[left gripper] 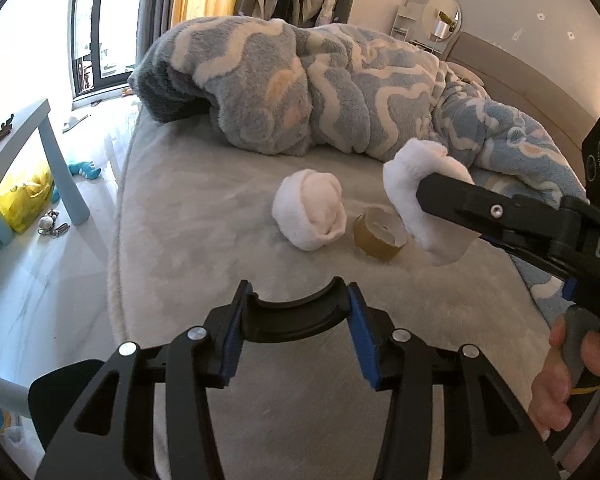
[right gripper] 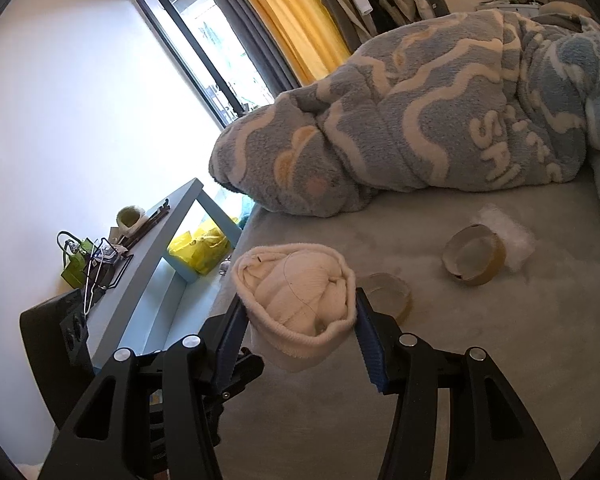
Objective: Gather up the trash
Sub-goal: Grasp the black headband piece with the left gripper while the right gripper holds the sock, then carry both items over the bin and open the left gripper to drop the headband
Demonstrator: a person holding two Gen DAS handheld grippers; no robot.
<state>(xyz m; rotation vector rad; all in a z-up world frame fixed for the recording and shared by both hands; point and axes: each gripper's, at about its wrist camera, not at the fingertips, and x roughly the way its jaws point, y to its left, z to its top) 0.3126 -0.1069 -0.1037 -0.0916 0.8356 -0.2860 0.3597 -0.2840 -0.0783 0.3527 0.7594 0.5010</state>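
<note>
- Left wrist view: my left gripper (left gripper: 298,292) has its fingers drawn narrow onto a black curved piece (left gripper: 296,316), one blue pad on each end of the arc.
- It hangs nearer the camera than the tape roll (left gripper: 380,238), which lies on the bed (left gripper: 204,216).
- A rolled white sock (left gripper: 310,216) sits just left of the tape roll, close to touching it.
- My right gripper (right gripper: 300,296) pinches a second rolled sock (right gripper: 292,276), lifted clear of the bed on the near side of the tape roll.
- Risk: the black piece is caught only by its ends, so I judge it could spring or swivel out if I swing the hand quickly.
- Risk: much of the held sock sags below the pads, so a jolt could let it slide out.
- Risk: the tape roll looks like the real rubbish and is not yet picked up. With both grippers full, I cannot take it until one is emptied.
- Risk: either gripper passing low could knock the tape roll into a roll.
- Writing: the right gripper's body shows "DA", cut off by the edge of the left wrist view.
- Writing: the blanket (right gripper: 420,120) behind the tape roll has pale raised letters, too distorted for me to read.
</note>
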